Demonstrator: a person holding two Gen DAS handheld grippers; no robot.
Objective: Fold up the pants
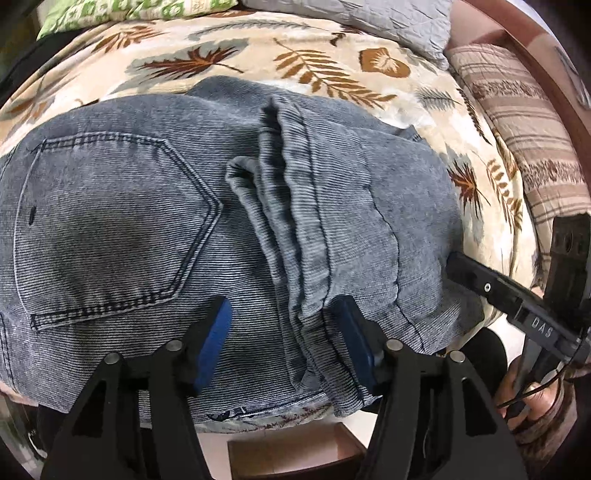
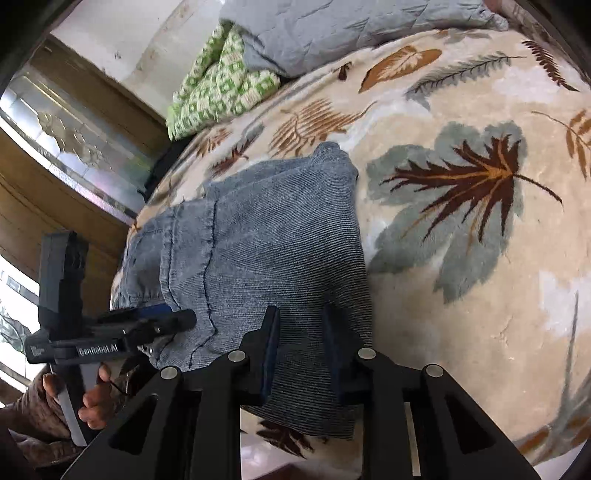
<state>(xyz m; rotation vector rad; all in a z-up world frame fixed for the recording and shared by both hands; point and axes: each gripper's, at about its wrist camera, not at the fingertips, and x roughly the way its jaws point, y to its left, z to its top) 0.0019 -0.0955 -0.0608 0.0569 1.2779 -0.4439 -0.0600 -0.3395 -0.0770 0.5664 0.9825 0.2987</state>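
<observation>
Blue-grey jeans (image 1: 110, 221) lie folded on a leaf-patterned blanket (image 1: 332, 66), back pocket up. The leg hems (image 1: 295, 221) are laid across the seat as a ridge. My left gripper (image 1: 286, 336) points steeply down at the near edge. It is open, its blue pads straddling the hem ridge, and it shows from the side in the right wrist view (image 2: 177, 317). My right gripper (image 2: 301, 332) sits at the near right edge of the jeans (image 2: 277, 240), jaws narrow with a fold of denim pinched between them. Its fingertip (image 1: 458, 264) touches the jeans' right edge.
A grey pillow (image 2: 314, 29) and a green patterned cloth (image 2: 221, 96) lie at the far end of the bed. A plaid cloth (image 1: 528, 122) runs along the right side. A wooden window frame (image 2: 74, 129) stands to the left. A hand (image 2: 92, 402) grips the left tool.
</observation>
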